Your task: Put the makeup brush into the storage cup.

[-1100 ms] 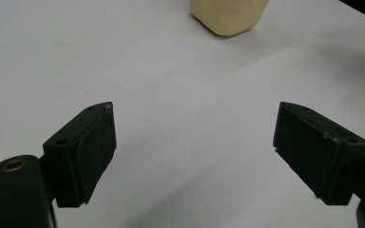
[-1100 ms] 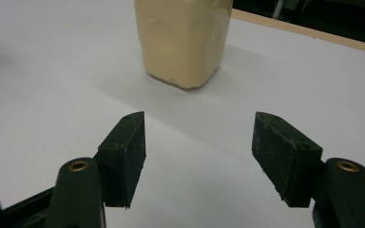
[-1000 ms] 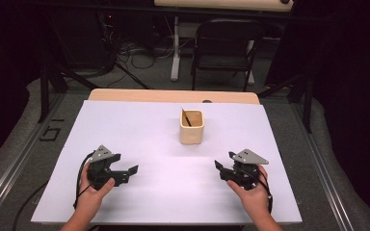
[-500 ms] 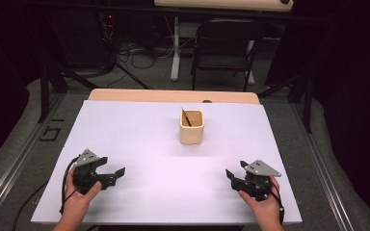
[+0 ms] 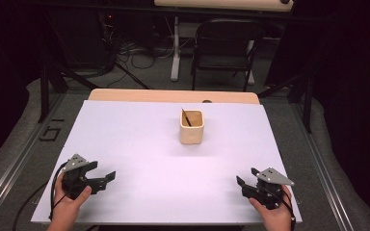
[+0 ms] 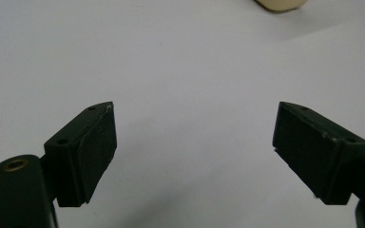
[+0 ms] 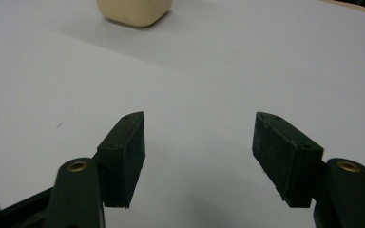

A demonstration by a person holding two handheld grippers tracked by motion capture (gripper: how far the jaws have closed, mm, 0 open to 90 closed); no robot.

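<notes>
A person sits at a table covered with a smooth, flat white sheet (image 5: 149, 144), and a strip of light wood (image 5: 173, 96) peeks out along the far edge. In the middle of the sheet stands a small cream cup (image 5: 191, 127) with a square top, rounded corners and smooth, dull sides. A thin dark stick (image 5: 186, 117) leans inside it, tilted toward the far left corner of the cup. The left gripper (image 5: 107, 176) is held low over the near left part of the sheet, well apart from the cup. It is black and chunky, with a grey 3-cornered plate on top, and its 2 jaws are spread wide with nothing between them. In the left gripper view the pads (image 6: 97, 142) look flat, dark and a bit rubbery, and just the white sheet lies between them. The right gripper (image 5: 244, 178) sits near the right corner on the person's side, also far from the cup. Its 2 jaws are spread wide too and pinch nothing. In the right gripper view the blocky black pads (image 7: 278, 147) point toward the cup (image 7: 134, 12), which sits far ahead and to the left.
</notes>
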